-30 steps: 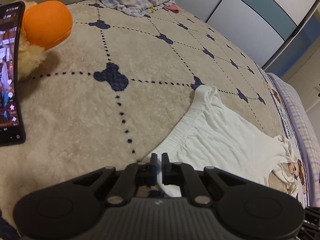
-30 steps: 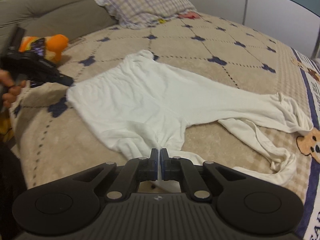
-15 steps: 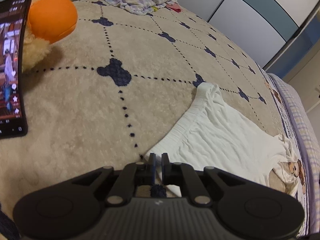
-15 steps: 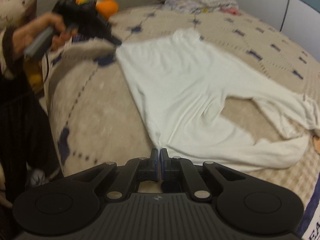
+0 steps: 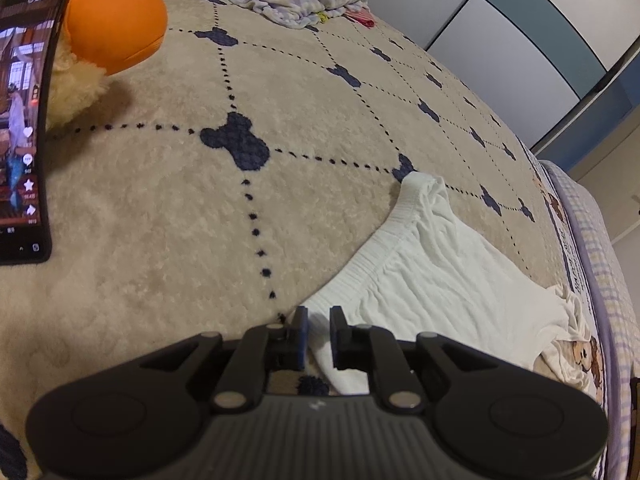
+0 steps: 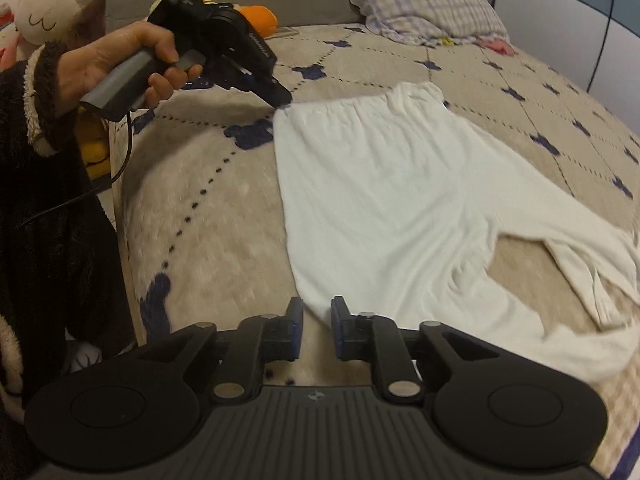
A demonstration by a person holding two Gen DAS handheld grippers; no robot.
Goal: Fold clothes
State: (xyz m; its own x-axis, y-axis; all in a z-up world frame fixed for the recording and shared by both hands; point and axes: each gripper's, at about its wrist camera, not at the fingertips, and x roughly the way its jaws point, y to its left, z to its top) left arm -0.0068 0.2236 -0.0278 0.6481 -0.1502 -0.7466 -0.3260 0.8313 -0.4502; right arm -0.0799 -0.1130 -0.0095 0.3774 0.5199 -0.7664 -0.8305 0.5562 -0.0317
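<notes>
Both tools, pinched shut before, are opening: left tool (image 5: pixel 318 316) and right tool (image 6: pixel 317 307) straddle white pants (image 6: pixel 400 200), pads slightly spread.

plaid pillow (image 6: pixel 424 0), phone (image 5: pixel 24 120), orange plush (image 5: pixel 116 20)

Your right gripper (image 6: pixel 316 322) is matte black, with two short fingers faced in dark blue pads (image 6: pixel 296 334), angled link arms pinned by silver screws, and a ribbed central plate bearing a small pale logo between two round housings. Your left gripper (image 5: pixel 318 330) looks the same up close: black links, silver screws, blue-lined fingers, ribbed plate. Seen from the right wrist, that left unit has a grey pistol handle, a blocky black body with faint white lettering, and a thin black cable (image 6: pixel 120 160) trailing below. Your left hand (image 6: pixel 132 60) emerges from a fuzzy black sleeve (image 6: pixel 48 200) with a tan fleece cuff.
</notes>
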